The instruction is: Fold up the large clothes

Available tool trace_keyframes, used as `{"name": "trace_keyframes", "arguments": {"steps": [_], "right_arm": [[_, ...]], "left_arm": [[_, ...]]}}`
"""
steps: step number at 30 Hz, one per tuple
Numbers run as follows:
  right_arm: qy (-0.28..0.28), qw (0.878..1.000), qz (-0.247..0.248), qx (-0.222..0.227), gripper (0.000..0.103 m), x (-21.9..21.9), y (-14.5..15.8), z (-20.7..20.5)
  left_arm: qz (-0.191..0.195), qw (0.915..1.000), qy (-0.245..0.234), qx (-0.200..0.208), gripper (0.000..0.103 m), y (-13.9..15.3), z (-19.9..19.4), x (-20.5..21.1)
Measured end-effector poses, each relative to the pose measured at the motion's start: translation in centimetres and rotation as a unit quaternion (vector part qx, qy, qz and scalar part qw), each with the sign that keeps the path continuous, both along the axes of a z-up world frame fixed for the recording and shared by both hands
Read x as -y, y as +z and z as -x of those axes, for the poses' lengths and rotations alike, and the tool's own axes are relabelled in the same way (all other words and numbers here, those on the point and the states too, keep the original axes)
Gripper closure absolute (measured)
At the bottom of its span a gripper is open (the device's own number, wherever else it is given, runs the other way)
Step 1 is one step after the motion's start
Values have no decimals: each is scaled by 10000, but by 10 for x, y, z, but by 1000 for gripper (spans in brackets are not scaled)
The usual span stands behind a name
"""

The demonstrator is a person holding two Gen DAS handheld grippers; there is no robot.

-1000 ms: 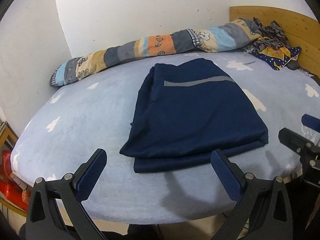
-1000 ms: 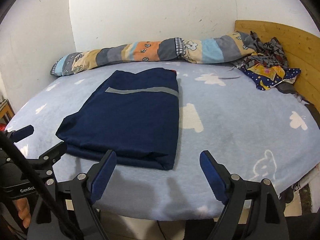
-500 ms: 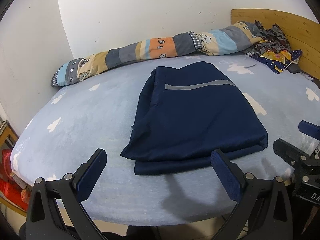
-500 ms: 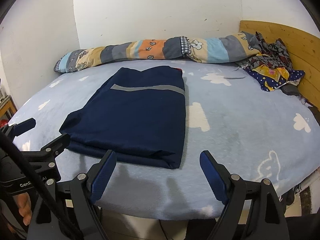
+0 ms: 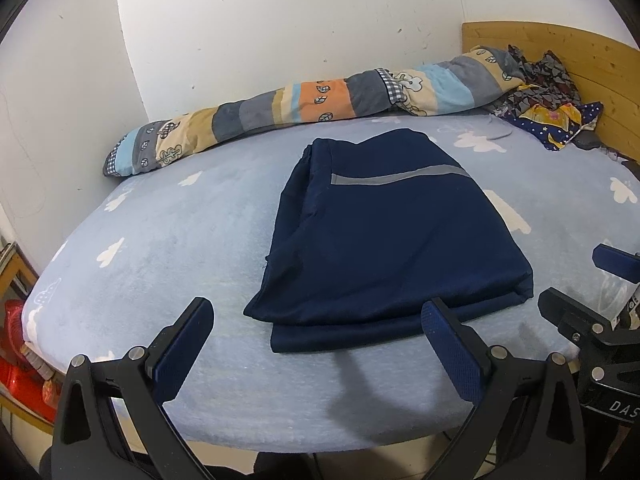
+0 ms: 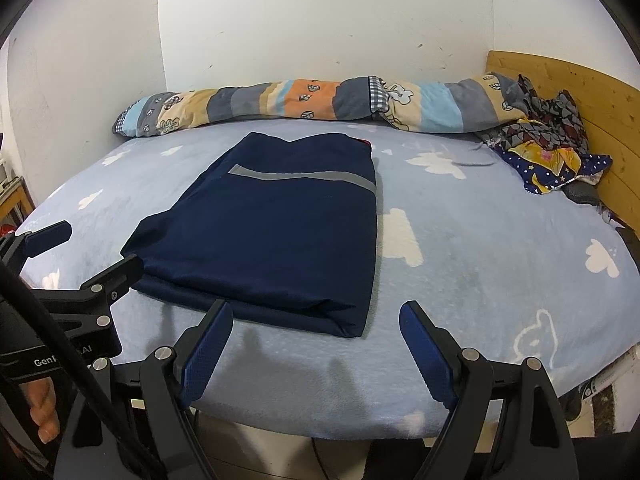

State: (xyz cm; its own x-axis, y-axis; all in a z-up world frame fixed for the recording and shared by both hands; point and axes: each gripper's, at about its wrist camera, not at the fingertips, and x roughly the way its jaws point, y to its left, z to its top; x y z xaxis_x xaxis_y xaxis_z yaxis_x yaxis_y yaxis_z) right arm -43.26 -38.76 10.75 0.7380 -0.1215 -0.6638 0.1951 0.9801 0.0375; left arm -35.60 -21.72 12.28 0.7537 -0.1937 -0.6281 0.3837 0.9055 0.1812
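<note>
Nearest to me, my left tongs [image 5: 316, 340] hung spread wide over the front edge of the bed [image 5: 168, 240], their blue pads [image 5: 182, 354] clear of everything and nothing between them. My right tongs [image 6: 316, 340] were equally wide apart and empty, also poised above the near edge of the mattress. In the right wrist view the left tongs [image 6: 80, 248] showed at the far left, and a bit of the hand [image 6: 42, 412] holding them peeked out low in the corner.

Just beyond both sets of tongs lay the navy garment [image 5: 384, 240], folded into a neat rectangle on the pale blue cloud-print bedsheet [image 6: 500, 248]. Its near fold sat close to the front of the bed, a lower layer sticking out slightly under the top one. A grey stripe [image 5: 396, 179] ran across the upper part of the fold. I could make out a speck of red [image 6: 364, 143] at the far right corner of the garment, though I couldn't tell what it was.

Further back, a long rolled quilt [image 6: 320, 104] in orange, grey, blue and tan bands stretched along the wall [image 6: 320, 20]. At the right end, a crumpled heap of patterned fabric [image 6: 548, 148] rested against the wooden headboard [image 6: 592, 92]. At the far left of the left wrist view, something red [image 5: 16, 364] sat beside the bed, too cut off to identify.
</note>
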Motion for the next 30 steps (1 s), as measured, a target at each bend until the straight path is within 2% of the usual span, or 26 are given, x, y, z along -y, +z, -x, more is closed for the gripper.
{"name": "trace_keyframes", "arguments": {"steps": [23,30], "right_arm": [[146,9996,77,-225,14,-6,-6,-6],[150,9996,89,-218,14,-8,-6,-6]], "left_arm": [[-27,9999,98,-87,0,3,-3,-1],[109,9992,109,-374,0,1,-8,-3]]}}
